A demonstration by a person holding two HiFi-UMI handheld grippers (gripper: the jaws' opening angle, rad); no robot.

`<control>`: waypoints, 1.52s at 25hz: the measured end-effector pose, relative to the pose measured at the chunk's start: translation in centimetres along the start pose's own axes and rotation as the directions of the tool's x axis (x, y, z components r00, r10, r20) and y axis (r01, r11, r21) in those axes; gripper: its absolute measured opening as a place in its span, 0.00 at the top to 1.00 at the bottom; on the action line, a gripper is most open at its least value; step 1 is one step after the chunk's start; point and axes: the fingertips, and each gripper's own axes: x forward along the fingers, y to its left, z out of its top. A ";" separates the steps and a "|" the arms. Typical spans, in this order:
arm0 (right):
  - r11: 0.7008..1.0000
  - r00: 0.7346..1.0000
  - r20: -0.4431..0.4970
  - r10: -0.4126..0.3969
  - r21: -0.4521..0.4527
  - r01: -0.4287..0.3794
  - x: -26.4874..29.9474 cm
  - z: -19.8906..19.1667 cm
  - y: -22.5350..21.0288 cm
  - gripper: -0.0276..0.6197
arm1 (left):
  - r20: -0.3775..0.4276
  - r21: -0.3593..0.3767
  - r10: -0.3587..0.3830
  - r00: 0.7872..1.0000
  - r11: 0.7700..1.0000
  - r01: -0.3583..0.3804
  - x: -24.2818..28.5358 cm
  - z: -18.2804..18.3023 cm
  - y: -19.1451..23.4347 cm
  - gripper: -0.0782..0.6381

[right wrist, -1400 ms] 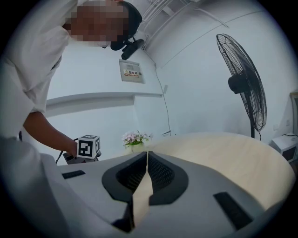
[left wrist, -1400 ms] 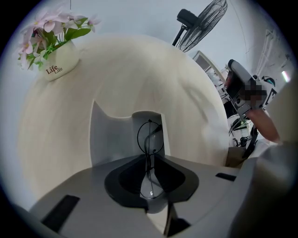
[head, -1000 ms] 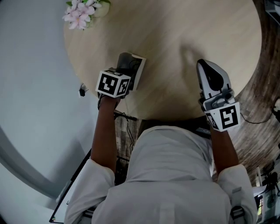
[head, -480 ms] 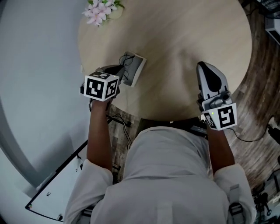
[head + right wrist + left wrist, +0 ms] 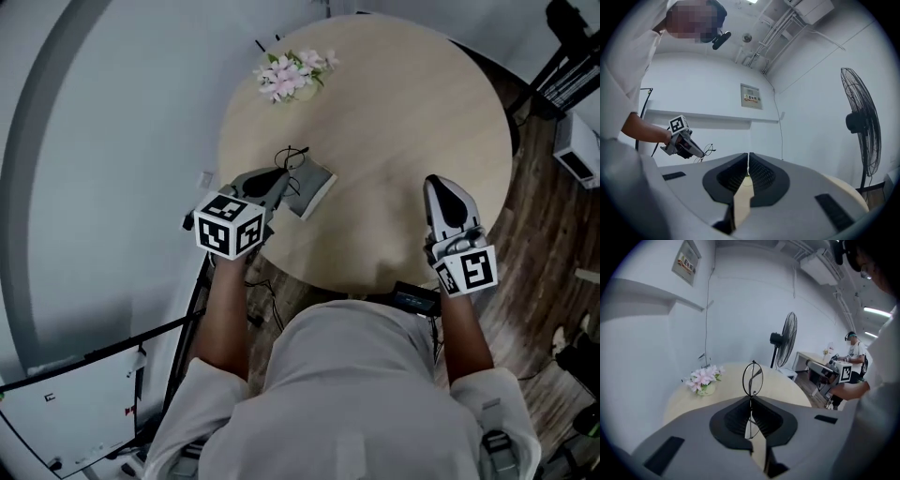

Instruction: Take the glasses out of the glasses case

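Thin black round-lensed glasses are pinched in my left gripper, which is shut on them just above the table's near left side. In the left gripper view one lens stands upright above the shut jaws of the left gripper. The grey glasses case with a pale rim lies on the round wooden table, right beside that gripper. My right gripper hovers over the table's near right edge, shut and holding nothing. The right gripper view shows its own shut jaws and the left gripper with the glasses.
A small bunch of pink flowers sits at the table's far left. A standing fan and another person at a desk are beyond the table. A black device lies by the near table edge. Wooden floor is on the right.
My left gripper has come up from the case with the glasses in it. The head camera has pulled back, showing the whole table. The right gripper has barely moved.
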 end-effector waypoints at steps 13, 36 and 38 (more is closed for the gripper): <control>0.991 0.993 0.027 -0.113 -0.071 0.115 -3.7 7.4 12.2 0.92 | 0.611 0.057 -0.179 0.771 0.981 0.183 -18.6 5.3 -1.1 0.86; 0.990 0.987 -0.087 -0.133 -0.048 0.130 -13.8 5.0 31.5 0.92 | 0.764 0.065 -0.175 0.621 0.979 0.195 -34.1 -12.7 -2.8 0.86; 0.992 0.990 -0.074 -0.120 -0.031 0.118 -14.4 4.9 32.1 0.92 | 0.755 0.044 -0.151 0.638 0.983 0.180 -34.6 -14.2 -3.5 0.86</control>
